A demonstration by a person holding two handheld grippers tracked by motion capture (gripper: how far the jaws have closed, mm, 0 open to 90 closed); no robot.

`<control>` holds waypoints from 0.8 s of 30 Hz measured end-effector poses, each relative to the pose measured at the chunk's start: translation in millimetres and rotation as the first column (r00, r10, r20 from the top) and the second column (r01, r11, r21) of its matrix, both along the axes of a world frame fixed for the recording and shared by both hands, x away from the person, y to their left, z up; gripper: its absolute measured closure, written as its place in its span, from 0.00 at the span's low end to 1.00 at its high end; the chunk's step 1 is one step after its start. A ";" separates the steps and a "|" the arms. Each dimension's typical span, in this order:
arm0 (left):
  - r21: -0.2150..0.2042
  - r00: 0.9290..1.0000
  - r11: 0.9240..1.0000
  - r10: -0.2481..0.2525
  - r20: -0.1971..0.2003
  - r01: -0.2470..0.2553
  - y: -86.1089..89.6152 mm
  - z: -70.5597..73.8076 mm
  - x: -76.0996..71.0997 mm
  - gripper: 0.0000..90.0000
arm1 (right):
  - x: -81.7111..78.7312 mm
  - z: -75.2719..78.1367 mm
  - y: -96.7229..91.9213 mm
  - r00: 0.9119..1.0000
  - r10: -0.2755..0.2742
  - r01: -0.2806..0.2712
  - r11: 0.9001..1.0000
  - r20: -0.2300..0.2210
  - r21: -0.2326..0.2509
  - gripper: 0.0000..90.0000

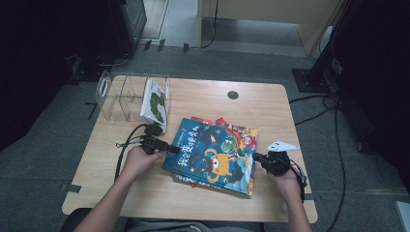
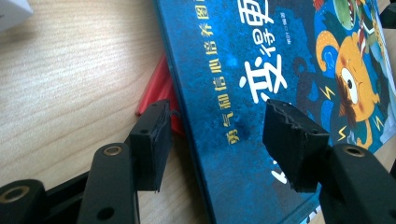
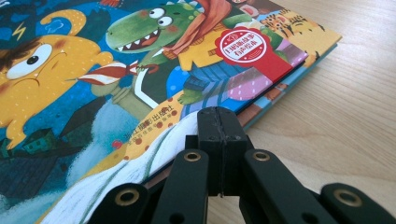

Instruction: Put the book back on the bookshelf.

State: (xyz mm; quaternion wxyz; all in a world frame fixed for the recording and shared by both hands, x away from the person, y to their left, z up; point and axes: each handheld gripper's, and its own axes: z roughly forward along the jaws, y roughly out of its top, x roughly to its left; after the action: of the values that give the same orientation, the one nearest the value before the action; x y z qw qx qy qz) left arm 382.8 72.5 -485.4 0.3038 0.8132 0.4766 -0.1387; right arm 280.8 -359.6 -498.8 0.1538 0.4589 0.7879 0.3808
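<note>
The blue picture book (image 1: 212, 154) lies atop a book stack on the bench (image 1: 145, 188). Left gripper (image 1: 170, 148) is spread astride the book's left edge, pads not touching. Right gripper (image 1: 256, 156), pressed together, sits at the book's right edge.

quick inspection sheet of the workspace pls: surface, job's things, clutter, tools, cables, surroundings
Surface: light wooden table, with a dark round grommet near the far edge.
Job's things: blue picture book on top of a stack of other books, lying askew mid-table.
Clutter: clear acrylic rack at the far left corner, one white book with a green caterpillar standing in it.
Tools: left tool open, its jaws astride the blue book's left edge, pads not pressing. Right tool shut, its tip at the stack's right edge.
Cables: black cable loops from the left tool across the table; more run on the floor at right.
Surroundings: grey carpet, dark equipment stands on both sides.
</note>
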 end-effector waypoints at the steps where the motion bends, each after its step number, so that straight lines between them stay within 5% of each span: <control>1: -0.002 1.000 1.000 0.005 -0.001 -0.005 0.1 -0.3 -0.3 0.48 | 0.6 0.3 1.2 1.000 0.003 -0.003 1.000 0.000 -0.005 1.00; 7: -0.024 1.000 0.999 0.021 -0.014 -0.021 2.1 -1.5 1.5 0.48 | 1.0 -0.8 3.4 1.000 0.008 -0.008 1.000 -0.013 0.026 1.00; 15: 0.015 0.999 0.999 0.033 -0.023 -0.033 6.2 3.6 2.6 0.55 | 3.0 -2.9 8.6 0.999 0.029 -0.029 0.998 -0.014 0.059 1.00; 19: -0.079 0.999 0.996 0.042 -0.034 -0.044 15.5 21.9 -4.3 0.59 | 3.1 -4.5 4.7 0.999 0.035 -0.033 0.996 -0.025 0.087 1.00; 24: -0.209 0.999 0.978 -0.023 -0.048 0.013 19.8 56.1 -10.1 0.63 | 5.0 -6.7 5.6 0.998 0.056 -0.053 0.992 -0.019 0.114 1.00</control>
State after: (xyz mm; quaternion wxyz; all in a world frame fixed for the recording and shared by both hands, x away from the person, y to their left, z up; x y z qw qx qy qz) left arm 372.7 92.3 -429.4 0.3742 0.7773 0.4596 -0.2109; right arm 285.8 -354.0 -505.5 0.1082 0.4493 0.7789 0.4238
